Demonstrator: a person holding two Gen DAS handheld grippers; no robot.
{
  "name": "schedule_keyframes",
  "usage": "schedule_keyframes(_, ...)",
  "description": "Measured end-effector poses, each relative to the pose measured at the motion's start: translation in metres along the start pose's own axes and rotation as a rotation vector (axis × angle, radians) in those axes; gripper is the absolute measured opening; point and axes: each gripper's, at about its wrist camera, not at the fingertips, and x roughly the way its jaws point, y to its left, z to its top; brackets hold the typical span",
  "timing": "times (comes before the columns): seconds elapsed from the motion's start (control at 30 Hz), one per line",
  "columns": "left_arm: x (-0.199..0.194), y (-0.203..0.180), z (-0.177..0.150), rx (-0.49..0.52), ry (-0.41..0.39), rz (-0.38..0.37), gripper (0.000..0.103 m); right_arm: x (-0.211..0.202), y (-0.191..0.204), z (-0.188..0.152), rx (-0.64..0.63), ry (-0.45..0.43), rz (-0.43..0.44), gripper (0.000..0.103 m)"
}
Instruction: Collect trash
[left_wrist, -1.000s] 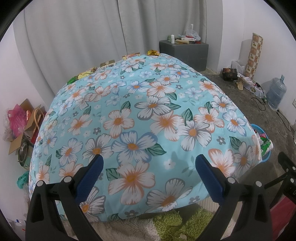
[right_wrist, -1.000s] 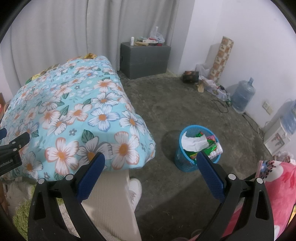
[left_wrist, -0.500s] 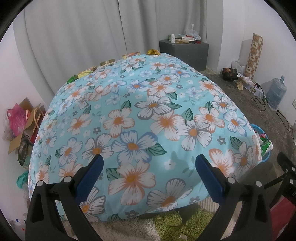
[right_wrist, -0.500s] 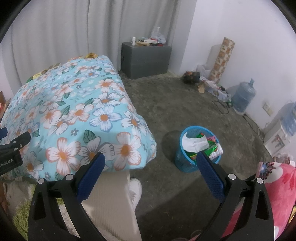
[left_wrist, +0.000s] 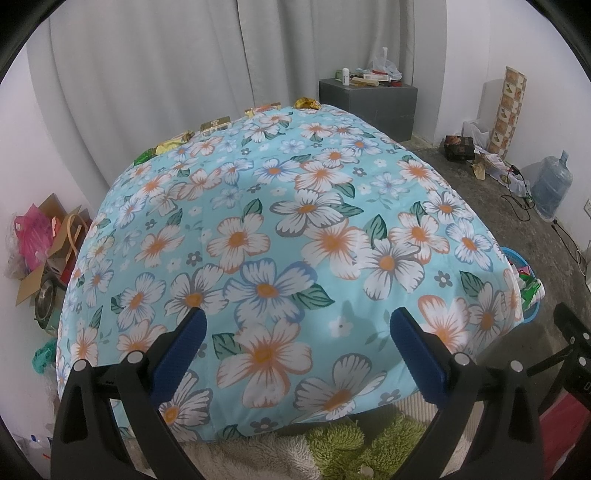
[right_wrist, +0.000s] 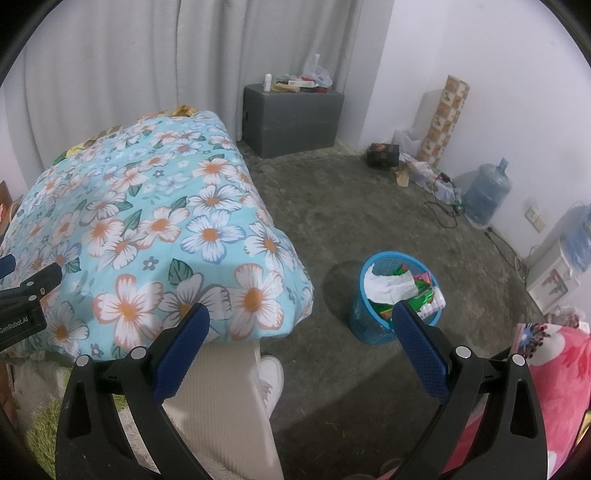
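Right wrist view: blue basket (right_wrist: 373, 328) brims with white and green trash (right_wrist: 391, 284); both tools gape, empty.

Cloth (left_wrist: 295, 229) turq. w/ white-orange flowers; bin (right_wrist: 373, 325) blue; box (right_wrist: 291, 118) grey; curtain (left_wrist: 166, 66) grey.

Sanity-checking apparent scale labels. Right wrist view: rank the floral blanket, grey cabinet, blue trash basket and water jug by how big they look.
1. floral blanket, by far the largest.
2. grey cabinet.
3. blue trash basket.
4. water jug.
Basket versus jug is unsure: they look close, and the basket sits nearer the camera.
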Motion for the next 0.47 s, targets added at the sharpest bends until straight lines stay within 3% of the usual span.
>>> schedule_keyframes(0.47,-0.0012,-0.0008,-0.0016,-0.001,0.002,0.0,0.097,0.0003,0.0001,-0.0006,-0.001,0.0,0.001,0.095)
